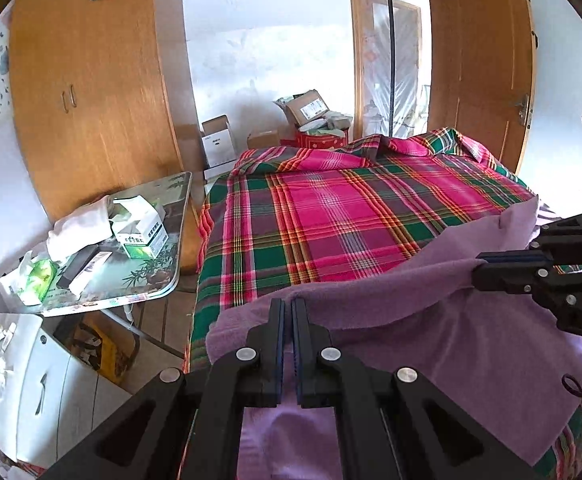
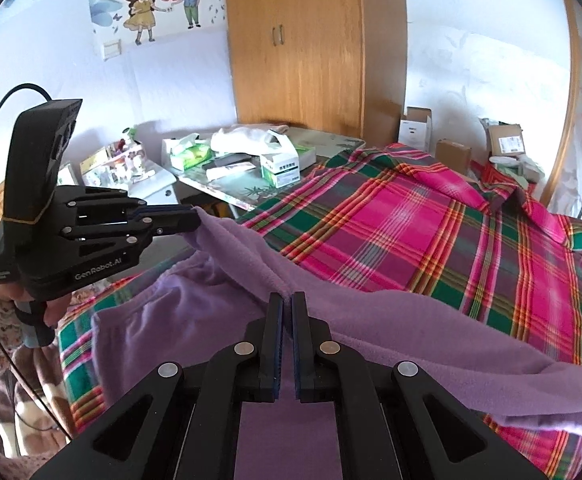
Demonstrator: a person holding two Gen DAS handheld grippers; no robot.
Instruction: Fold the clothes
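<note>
Both grippers – left gripper (image 1: 287, 306) and right gripper (image 2: 287, 300) – pinch the purple garment (image 2: 391, 320) shut, apparently along one lifted edge, over the bed's (image 2: 431, 232) near edge; uneven pulling could skew the fold.

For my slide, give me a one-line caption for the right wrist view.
Both hand-held grippers, right and left, shut on a purple garment, lifting its edge over a plaid bed.

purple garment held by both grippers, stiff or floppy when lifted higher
Probably floppy: the purple garment sags between the left gripper and right gripper. Its fuzzy, fleece-like surface should grip rather than slip. It looks light, draping in soft folds over the plaid bedsheet.
</note>
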